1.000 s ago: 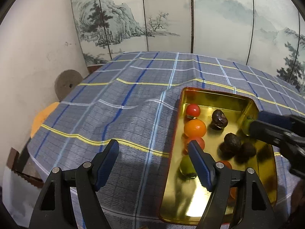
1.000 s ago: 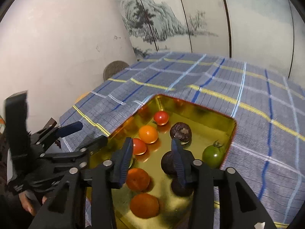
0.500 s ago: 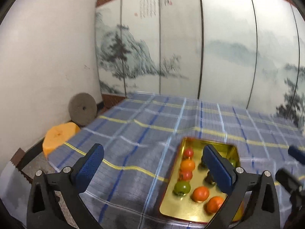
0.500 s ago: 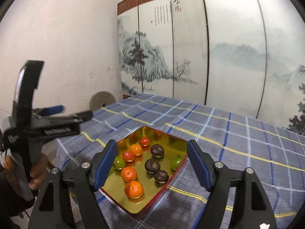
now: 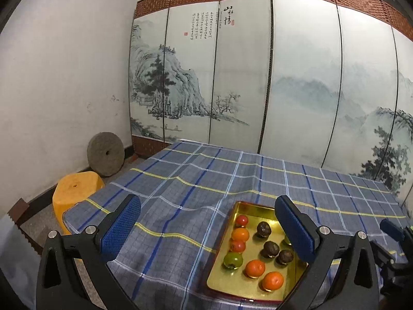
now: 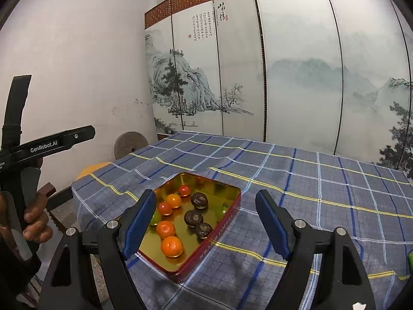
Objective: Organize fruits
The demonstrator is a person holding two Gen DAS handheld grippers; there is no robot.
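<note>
Both grippers are held released above the table, nothing between their blue pads: the left gripper (image 5: 207, 228) is spread to its widest, and the right gripper (image 6: 205, 226) has just been opened, its jaws wide apart. The fruits are gathered in a gold tray (image 6: 227, 192) with red sides, set near the front-left corner of the blue plaid tablecloth (image 6: 309, 180): tomatoes and tangerines (image 6: 172, 246) are lined along the left, three dark passion fruits (image 6: 193, 218) in the middle, one green tomato (image 6: 220, 211) at the right wall.
</note>
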